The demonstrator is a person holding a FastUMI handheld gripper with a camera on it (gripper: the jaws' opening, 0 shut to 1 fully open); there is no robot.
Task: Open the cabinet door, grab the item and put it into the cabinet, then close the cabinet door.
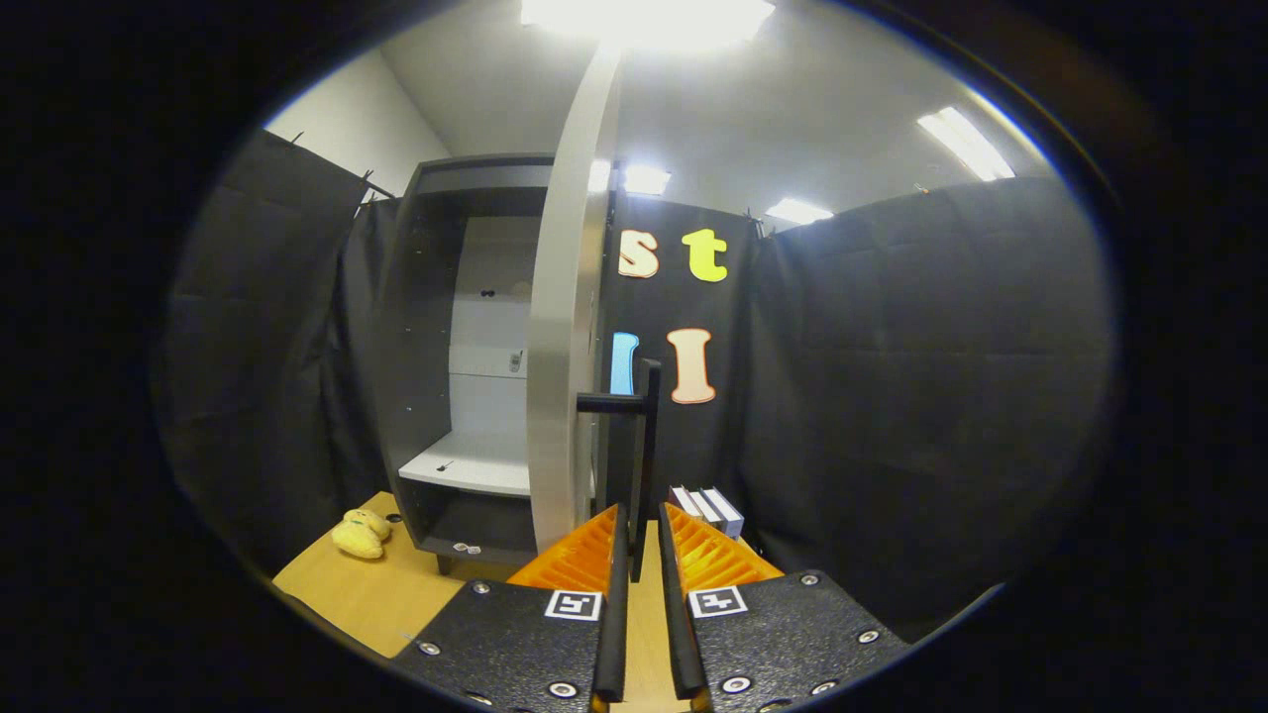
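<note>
The grey cabinet (436,297) stands on the wooden table with its door (565,327) swung wide open, so I see the door edge-on just ahead of me. A black bar handle (646,446) juts from the door and runs down between my fingers. My gripper (641,515) is shut on that handle, one finger on each side of it. Inside the cabinet a white shelf (475,465) shows, with a dark lower compartment beneath it. A yellow plush toy (362,535) lies on the table left of the cabinet's base.
The wooden table (367,594) stretches left and toward me. A few white boxes or books (708,507) lie beyond my right finger, by the black cloth wall that surrounds the booth.
</note>
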